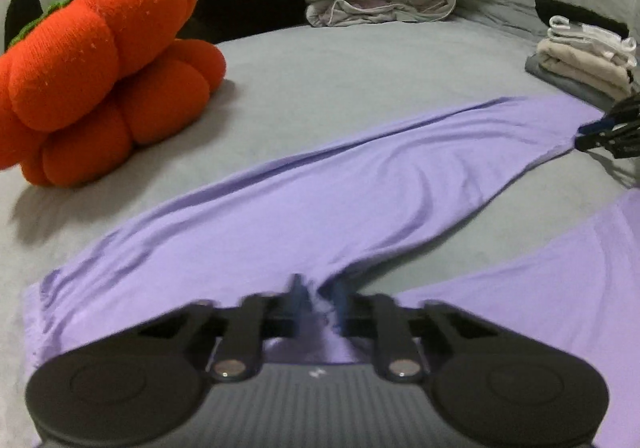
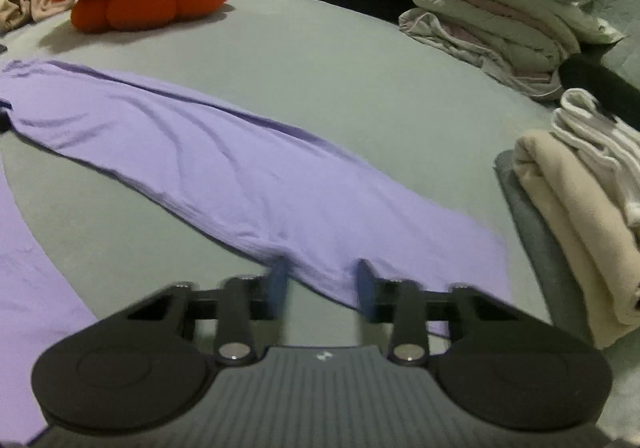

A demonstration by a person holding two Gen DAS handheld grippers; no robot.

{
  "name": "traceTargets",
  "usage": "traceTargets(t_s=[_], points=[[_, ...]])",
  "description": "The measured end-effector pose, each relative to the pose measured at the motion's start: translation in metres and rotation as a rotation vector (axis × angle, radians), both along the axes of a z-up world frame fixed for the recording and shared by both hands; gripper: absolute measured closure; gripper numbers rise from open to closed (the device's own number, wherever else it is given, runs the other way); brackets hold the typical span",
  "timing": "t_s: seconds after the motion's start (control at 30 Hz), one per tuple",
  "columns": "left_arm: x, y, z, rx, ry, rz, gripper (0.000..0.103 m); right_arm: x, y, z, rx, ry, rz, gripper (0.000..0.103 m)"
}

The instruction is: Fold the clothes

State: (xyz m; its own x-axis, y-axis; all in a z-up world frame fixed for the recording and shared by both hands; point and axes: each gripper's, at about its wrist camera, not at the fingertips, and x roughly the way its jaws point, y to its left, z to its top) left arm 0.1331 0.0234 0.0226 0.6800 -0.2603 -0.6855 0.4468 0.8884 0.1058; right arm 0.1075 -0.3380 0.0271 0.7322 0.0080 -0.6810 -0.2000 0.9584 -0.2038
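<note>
I am pinching the lilac trousers [image 1: 304,200] in my left gripper [image 1: 316,300], jaws narrowed on a fold; the trousers are lying flat right of the orange plush [image 1: 100,76]. My right gripper [image 2: 322,286] is hovering at the leg's hem, jaws wide.

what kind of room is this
Most likely a bedroom, with the work done on a bed: a grey sheet covers the soft surface, a folded duvet with a pillow on it sits at the back, and an orange plush cushion lies nearby.

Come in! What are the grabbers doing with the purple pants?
Left gripper shut on purple pants. Right gripper open at leg end. Nothing in the way.
</note>
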Motion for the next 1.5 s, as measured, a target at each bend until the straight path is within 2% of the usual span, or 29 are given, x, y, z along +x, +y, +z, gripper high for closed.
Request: traceTargets(t_s=[0.03, 0.3, 0.47, 0.5, 0.53, 0.57, 0.6, 0.63, 0.67, 0.7, 0.73, 0.83, 0.9, 0.97, 1.07, 1.17, 1.23, 1.27, 1.37, 1.5], points=[[0.000, 0.000, 0.002, -0.002, -0.001, -0.005, 0.098, -0.001, 0.000, 0.001, -0.001, -0.004, -0.002, 0.101], [-0.005, 0.004, 0.013, -0.010, 0.034, -0.061, 0.099, -0.008, -0.005, 0.016, 0.008, -0.044, -0.026, 0.101], [-0.004, 0.007, 0.004, 0.016, 0.093, -0.100, 0.097, -0.006, -0.012, -0.002, -0.011, 0.017, -0.051, 0.101], [-0.004, 0.010, 0.005, 0.009, 0.097, -0.104, 0.094, -0.006, -0.013, -0.003, -0.005, 0.020, -0.049, 0.101], [-0.003, 0.013, 0.006, -0.004, 0.106, -0.106, 0.082, -0.007, -0.014, -0.002, -0.001, 0.023, -0.046, 0.100], [-0.002, 0.017, 0.007, -0.020, 0.116, -0.108, 0.072, -0.007, -0.014, -0.001, 0.000, 0.027, -0.042, 0.090], [-0.001, 0.022, 0.009, -0.034, 0.120, -0.112, 0.054, -0.006, -0.013, 0.001, -0.008, 0.030, -0.034, 0.085], [-0.001, 0.029, 0.012, -0.048, 0.117, -0.121, 0.051, -0.005, -0.013, 0.005, -0.015, 0.029, -0.034, 0.069], [-0.001, 0.036, 0.015, -0.065, 0.113, -0.127, 0.051, -0.006, -0.016, 0.011, -0.002, 0.018, -0.036, 0.049], [0.001, 0.044, 0.020, -0.089, 0.110, -0.122, 0.051, -0.006, -0.019, 0.016, 0.012, 0.007, -0.038, 0.043], [0.003, 0.055, 0.025, -0.118, 0.105, -0.105, 0.049, -0.007, -0.022, 0.022, 0.025, -0.004, -0.039, 0.042], [0.012, 0.090, 0.036, -0.166, 0.082, -0.029, 0.040, 0.004, -0.039, 0.035, 0.059, -0.016, -0.075, 0.042], [0.017, 0.107, 0.041, -0.165, 0.066, 0.017, 0.037, 0.018, -0.049, 0.036, 0.021, -0.006, -0.091, 0.043], [0.019, 0.119, 0.044, -0.180, 0.049, 0.073, 0.038, 0.038, -0.054, 0.031, -0.026, 0.036, -0.094, 0.051], [0.012, 0.120, 0.040, -0.279, 0.076, 0.042, 0.038, 0.061, -0.052, 0.017, -0.090, 0.102, -0.083, 0.052], [0.003, 0.099, 0.029, -0.250, 0.109, -0.020, 0.038, 0.067, -0.053, 0.009, -0.086, 0.114, -0.122, 0.052], [0.002, 0.088, 0.024, -0.199, 0.116, -0.028, 0.038, 0.059, -0.053, 0.008, -0.049, 0.092, -0.178, 0.052], [0.001, 0.088, 0.024, -0.197, 0.118, -0.027, 0.038, 0.050, -0.050, 0.010, -0.036, 0.072, -0.208, 0.052], [-0.003, 0.102, 0.033, -0.268, 0.111, -0.005, 0.038, 0.005, -0.039, 0.021, 0.051, 0.027, -0.232, 0.050], [-0.014, 0.114, 0.046, -0.388, 0.097, -0.027, 0.034, -0.053, -0.033, 0.021, 0.143, 0.072, -0.212, 0.047]])
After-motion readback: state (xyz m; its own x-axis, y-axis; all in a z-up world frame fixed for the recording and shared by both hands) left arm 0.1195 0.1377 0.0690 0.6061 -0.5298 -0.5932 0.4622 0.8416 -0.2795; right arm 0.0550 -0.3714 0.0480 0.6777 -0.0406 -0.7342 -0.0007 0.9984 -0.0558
